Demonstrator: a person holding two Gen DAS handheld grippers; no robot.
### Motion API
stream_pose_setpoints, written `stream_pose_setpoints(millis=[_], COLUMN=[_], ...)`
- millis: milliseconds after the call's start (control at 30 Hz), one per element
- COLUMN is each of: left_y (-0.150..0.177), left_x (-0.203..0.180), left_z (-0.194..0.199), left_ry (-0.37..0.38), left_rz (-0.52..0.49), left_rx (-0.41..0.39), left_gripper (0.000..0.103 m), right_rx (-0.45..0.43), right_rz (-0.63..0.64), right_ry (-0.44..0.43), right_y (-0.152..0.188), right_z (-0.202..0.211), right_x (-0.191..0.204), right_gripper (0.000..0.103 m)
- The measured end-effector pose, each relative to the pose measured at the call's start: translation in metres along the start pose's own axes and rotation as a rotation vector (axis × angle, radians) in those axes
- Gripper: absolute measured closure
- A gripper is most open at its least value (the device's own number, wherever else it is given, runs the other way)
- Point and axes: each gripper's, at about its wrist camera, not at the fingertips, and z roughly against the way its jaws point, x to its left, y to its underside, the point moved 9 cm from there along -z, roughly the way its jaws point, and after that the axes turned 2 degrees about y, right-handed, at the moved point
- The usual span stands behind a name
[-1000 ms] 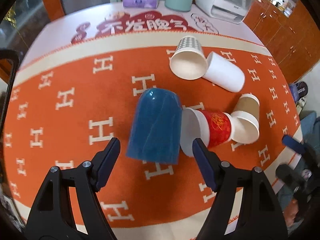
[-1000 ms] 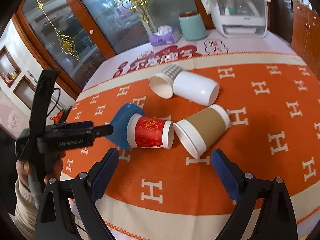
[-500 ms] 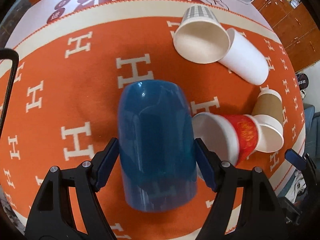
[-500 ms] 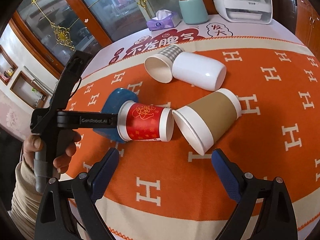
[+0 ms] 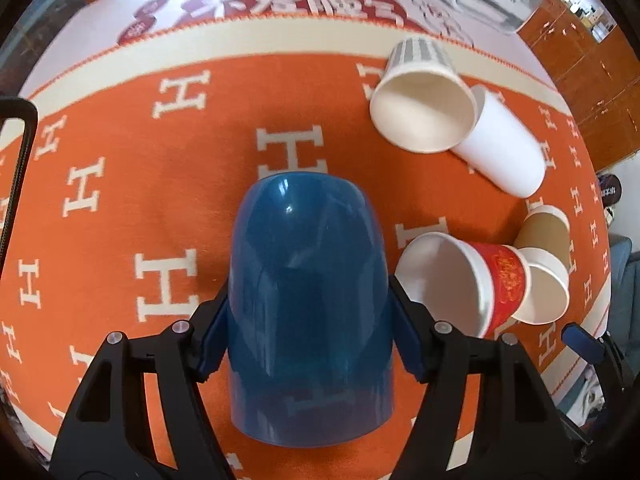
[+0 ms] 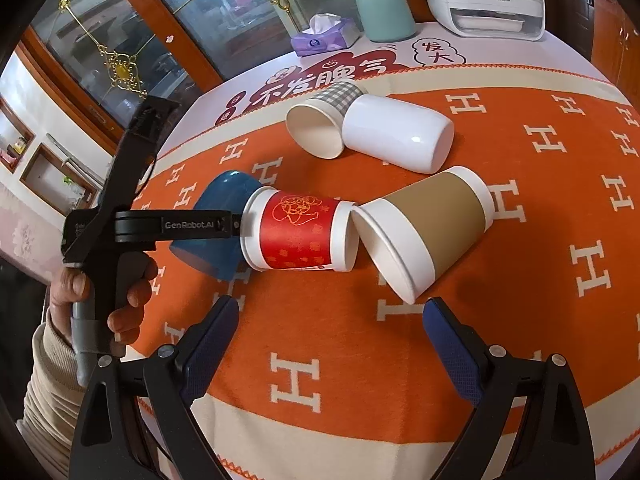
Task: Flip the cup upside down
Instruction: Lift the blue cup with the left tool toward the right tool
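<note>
Left wrist view: our left gripper (image 5: pixel 310 334) has its jaws closed against both sides of the blue cup (image 5: pixel 308 292), which lies on its side on the orange cloth (image 5: pixel 120 200). The red paper cup (image 5: pixel 472 280) lies just beside its right pad; bare cloth lies to the left.

Right wrist view: our right gripper (image 6: pixel 332 344) hangs with jaws wide apart, holding nothing, the brown-sleeved cup (image 6: pixel 420 232) near its right pad. Bare cloth lies between jaws and bench (image 6: pixel 320 440) edge.
</note>
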Motion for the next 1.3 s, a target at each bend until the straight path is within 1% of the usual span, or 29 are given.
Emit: stream_pose_setpoints(millis=[67,233,333,400,467,533,700,867,1000,1100,1200,1233,1267,1300], left_y=[0.002,0.012,0.032,0.048,0.068,0.088,0.143,0.179,0.194,0.2,0.197,0.196,0.195,0.195], left_x=[0.001,0.0,-0.013,-0.026,-0.04,-0.056,-0.094,-0.119,-0.134,-0.139,-0.136,-0.134,-0.134,-0.133], left_z=[0.013,0.048,0.075,0.092,0.104,0.109,0.101,0.069,0.048,0.038,0.037,0.038,0.038,0.038], left_ry=[-0.015,-0.036,-0.049,-0.051,-0.04,-0.029,-0.005,0.023,0.03,0.035,0.022,0.018,0.02,0.03], left_rz=[0.002,0.013,-0.002,-0.013,-0.022,-0.031,-0.011,0.02,0.015,0.03,0.048,0.051,0.054,0.056], left_rx=[-0.045,-0.121,-0.176,-0.199,-0.213,-0.206,-0.188,-0.129,-0.102,-0.075,-0.087,-0.092,-0.094,-0.092], left_gripper=[0.037,0.037,0.037,0.037,0.037,0.037,0.036,0.036,0.036,0.036,0.036,0.035,0.028,0.018], right_rx=[-0.001,-0.01,-0.024,-0.032,-0.038,-0.042,-0.039,-0.01,-0.003,0.005,0.005,0.004,0.003,0.002], right_rz=[0.001,-0.004,-0.009,-0.018,-0.028,-0.035,-0.075,-0.147,-0.159,-0.168,-0.179,-0.182,-0.186,-0.189], right_ry=[-0.001,-0.01,-0.011,-0.006,0.003,0.025,0.078,0.1,0.113,0.104,0.095,0.094,0.092,0.089], right_y=[0.001,0.006,0.011,0.016,0.024,0.033,0.056,0.079,0.094,0.102,0.105,0.105,0.105,0.105], right_z=[0.002,0.012,0.022,0.029,0.037,0.042,0.051,0.052,0.053,0.053,0.053,0.053,0.054,0.054], right_x=[0.0,0.001,-0.003,-0.007,-0.014,-0.022,-0.051,-0.083,-0.095,-0.099,-0.102,-0.101,-0.101,-0.101], right_gripper=[0.008,0.008,0.008,0.008,0.008,0.008,0.008,0.008,0.008,0.008,0.008,0.008,0.008,0.008])
